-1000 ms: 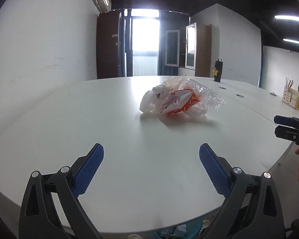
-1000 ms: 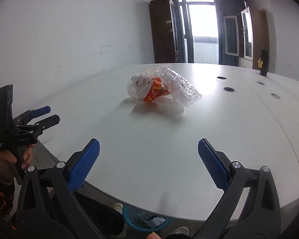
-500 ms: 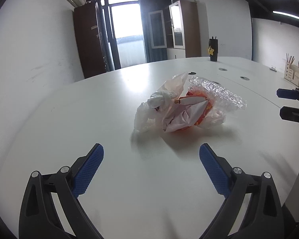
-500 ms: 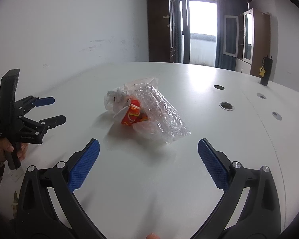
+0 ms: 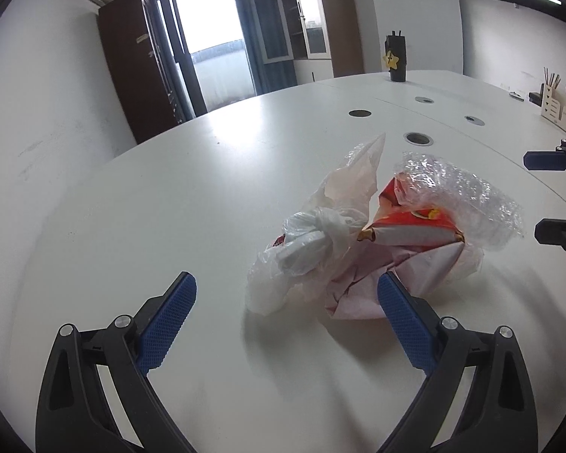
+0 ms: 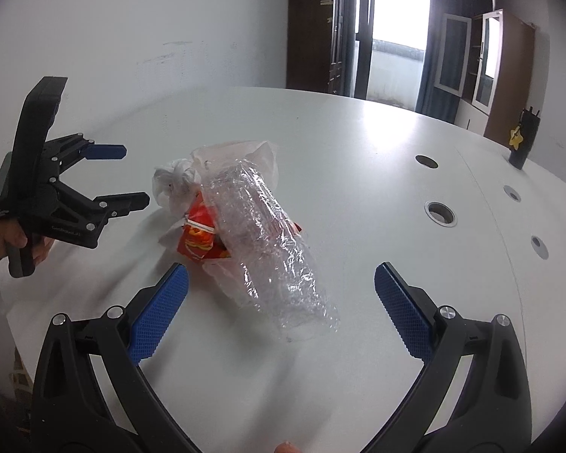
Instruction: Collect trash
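A heap of trash lies on the white table (image 5: 169,196): a knotted white plastic bag (image 5: 313,234), a red snack wrapper (image 5: 407,222), crumpled pinkish paper (image 5: 362,283) and clear bubble wrap (image 5: 468,196). My left gripper (image 5: 286,324) is open, its fingertips just short of the heap. My right gripper (image 6: 281,309) is open, its fingers either side of the near end of the bubble wrap (image 6: 279,256). The left gripper also shows open at the left of the right wrist view (image 6: 124,173), beside the white bag (image 6: 177,181). The red wrapper (image 6: 198,241) lies under the bubble wrap.
Round cable holes (image 6: 439,213) dot the table to the right. A black cup with a yellow star (image 5: 395,58) stands at the far edge. A wooden desk organiser (image 5: 558,104) sits at the far right. A white wall lies to the left, with dark cabinets and a window behind.
Both grippers have moved forward over the table to the trash heap, from opposite sides. Both have stayed open.
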`<state>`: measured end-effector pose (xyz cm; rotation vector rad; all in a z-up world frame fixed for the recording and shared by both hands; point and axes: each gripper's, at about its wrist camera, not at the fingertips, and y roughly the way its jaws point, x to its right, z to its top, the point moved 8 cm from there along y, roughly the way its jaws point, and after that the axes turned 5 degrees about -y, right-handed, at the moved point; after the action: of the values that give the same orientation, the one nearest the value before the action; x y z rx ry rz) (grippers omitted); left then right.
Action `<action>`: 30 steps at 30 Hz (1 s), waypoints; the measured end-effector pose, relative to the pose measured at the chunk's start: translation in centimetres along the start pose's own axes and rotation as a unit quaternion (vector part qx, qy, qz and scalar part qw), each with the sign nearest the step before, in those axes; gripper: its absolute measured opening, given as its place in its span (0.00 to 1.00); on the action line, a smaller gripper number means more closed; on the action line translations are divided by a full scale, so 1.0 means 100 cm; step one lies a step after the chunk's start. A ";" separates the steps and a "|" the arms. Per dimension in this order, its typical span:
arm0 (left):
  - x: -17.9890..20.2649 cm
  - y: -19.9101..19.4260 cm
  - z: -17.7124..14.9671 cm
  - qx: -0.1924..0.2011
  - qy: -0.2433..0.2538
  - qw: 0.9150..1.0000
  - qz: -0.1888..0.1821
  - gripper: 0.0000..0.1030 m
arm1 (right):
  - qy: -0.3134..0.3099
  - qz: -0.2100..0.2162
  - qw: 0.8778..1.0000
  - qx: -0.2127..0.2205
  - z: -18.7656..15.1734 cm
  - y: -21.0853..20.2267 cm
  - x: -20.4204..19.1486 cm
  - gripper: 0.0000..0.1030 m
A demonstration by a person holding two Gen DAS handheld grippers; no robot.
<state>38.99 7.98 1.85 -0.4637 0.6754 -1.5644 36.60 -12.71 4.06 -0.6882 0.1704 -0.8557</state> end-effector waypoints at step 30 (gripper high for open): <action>-0.009 -0.060 -0.043 -0.006 -0.116 0.993 -0.009 0.35 | 0.068 -0.017 0.998 0.002 -0.035 -0.028 0.010 0.38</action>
<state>31.77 9.65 2.73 -0.6510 0.5019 -1.4952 34.04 -16.42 3.21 -0.6318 0.2789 -0.9364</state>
